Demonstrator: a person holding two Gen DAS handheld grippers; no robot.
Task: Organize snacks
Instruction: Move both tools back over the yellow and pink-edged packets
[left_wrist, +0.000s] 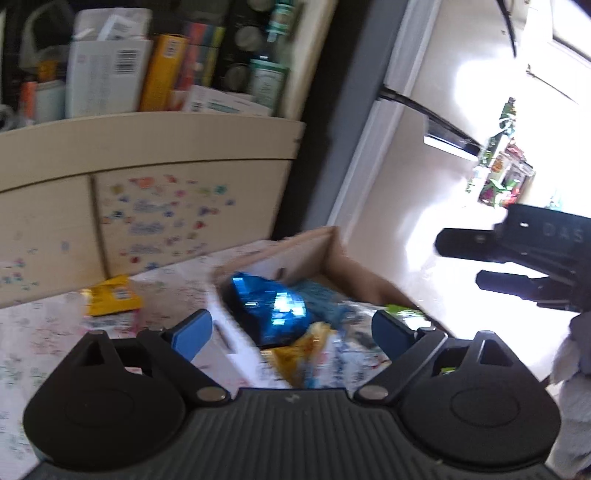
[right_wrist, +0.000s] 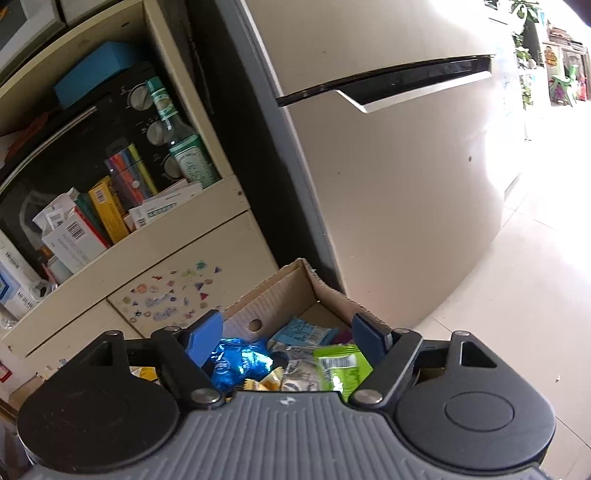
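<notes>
Cardboard box (right_wrist: 295, 291) of snacks beside fridge (right_wrist: 388, 177); both tongs spread, empty.

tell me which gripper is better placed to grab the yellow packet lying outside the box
Left. The yellow packet lies just ahead of the open left gripper; the right gripper faces the cardboard box.

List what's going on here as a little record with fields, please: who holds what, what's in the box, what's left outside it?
left gripper: open, holding nothing, above the box
right gripper: open, holding nothing, above the box
cardboard box: open-topped, beside the fridge
inside the box: shiny blue packet, green packet, light blue packet, others jumbled
outside the box: yellow packet on the patterned surface
behind: shelf unit with boxes and a bottle
</notes>
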